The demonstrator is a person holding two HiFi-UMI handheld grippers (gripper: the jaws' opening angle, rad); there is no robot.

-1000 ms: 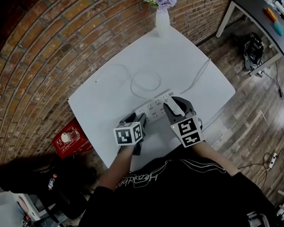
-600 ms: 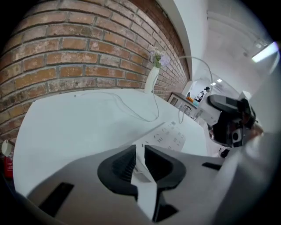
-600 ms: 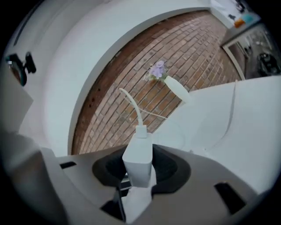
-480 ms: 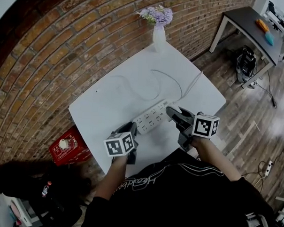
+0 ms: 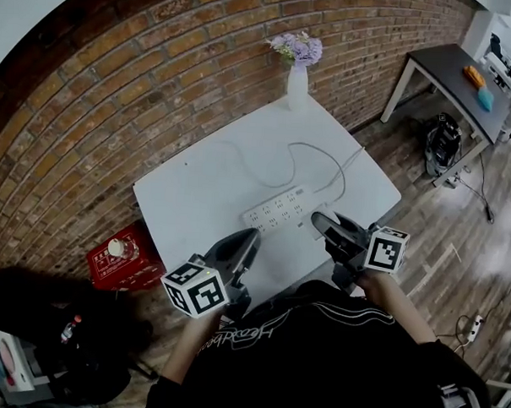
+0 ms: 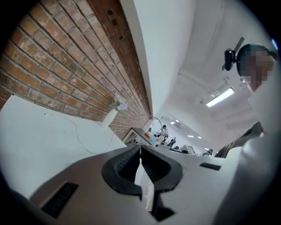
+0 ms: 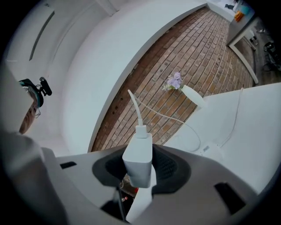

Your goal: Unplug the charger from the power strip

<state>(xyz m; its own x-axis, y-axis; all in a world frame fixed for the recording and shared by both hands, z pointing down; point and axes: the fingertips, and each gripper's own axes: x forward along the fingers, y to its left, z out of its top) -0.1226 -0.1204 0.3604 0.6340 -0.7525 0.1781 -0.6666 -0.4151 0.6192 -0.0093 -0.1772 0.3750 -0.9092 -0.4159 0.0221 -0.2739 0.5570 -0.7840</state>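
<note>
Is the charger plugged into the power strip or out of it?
Out. The right gripper clamps the white charger in the air, cable trailing, while the power strip lies apart on the table.

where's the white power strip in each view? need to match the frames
Head view: long white plastic power strip, near picture centre.
Left gripper view: not in it.
Right gripper view: power strip, pale and faint, low and right of centre.
Shared landmark: white vase of purple flowers, in all three views.
</note>
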